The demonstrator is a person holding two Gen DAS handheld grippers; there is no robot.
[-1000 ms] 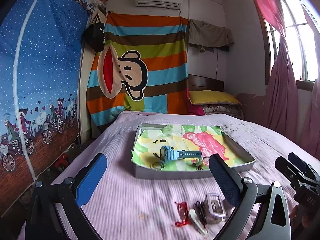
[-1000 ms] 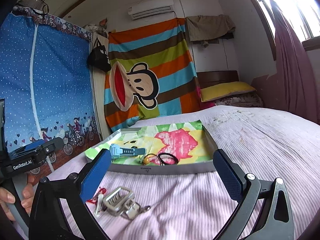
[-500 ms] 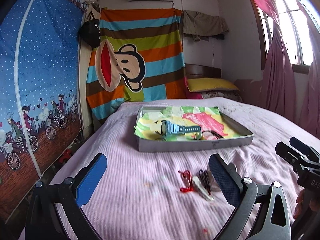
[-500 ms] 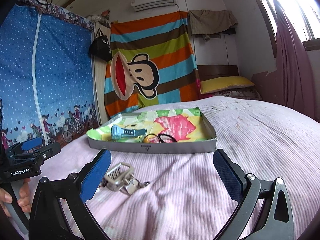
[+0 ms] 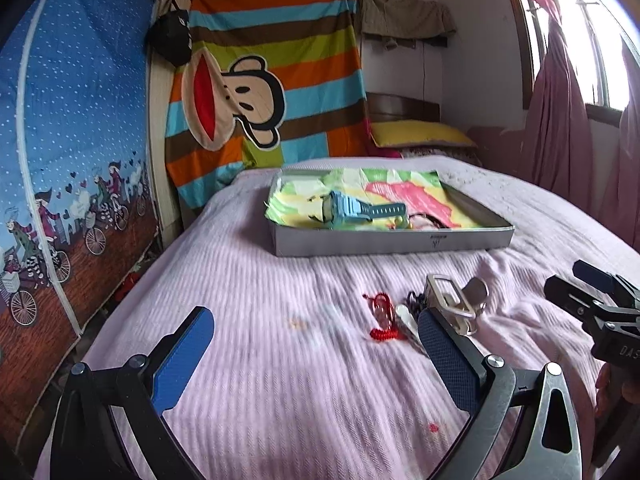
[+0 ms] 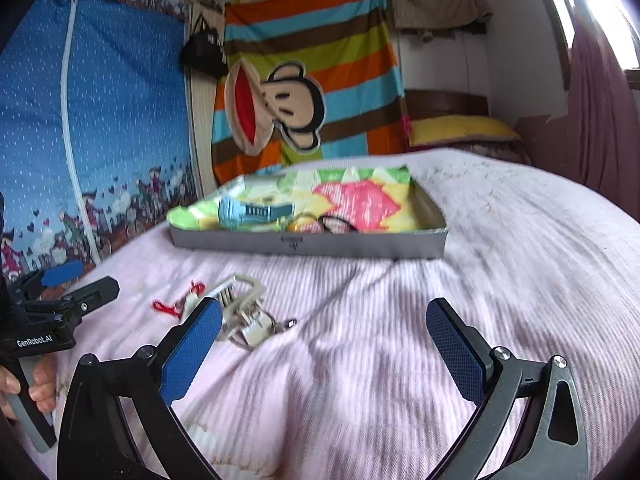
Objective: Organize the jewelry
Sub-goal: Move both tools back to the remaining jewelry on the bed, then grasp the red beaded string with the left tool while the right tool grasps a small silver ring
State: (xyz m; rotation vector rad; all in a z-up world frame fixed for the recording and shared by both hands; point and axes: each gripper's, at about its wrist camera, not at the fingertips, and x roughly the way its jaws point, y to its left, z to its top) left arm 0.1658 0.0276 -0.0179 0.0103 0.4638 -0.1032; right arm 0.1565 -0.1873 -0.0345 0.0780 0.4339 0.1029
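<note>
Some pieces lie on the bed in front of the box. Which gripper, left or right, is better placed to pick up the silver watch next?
Probably the left. The silver watch lies just beyond the left gripper, beside its right finger. From the right gripper it lies off to the left, behind its left finger. Both jaws are open and empty.
</note>
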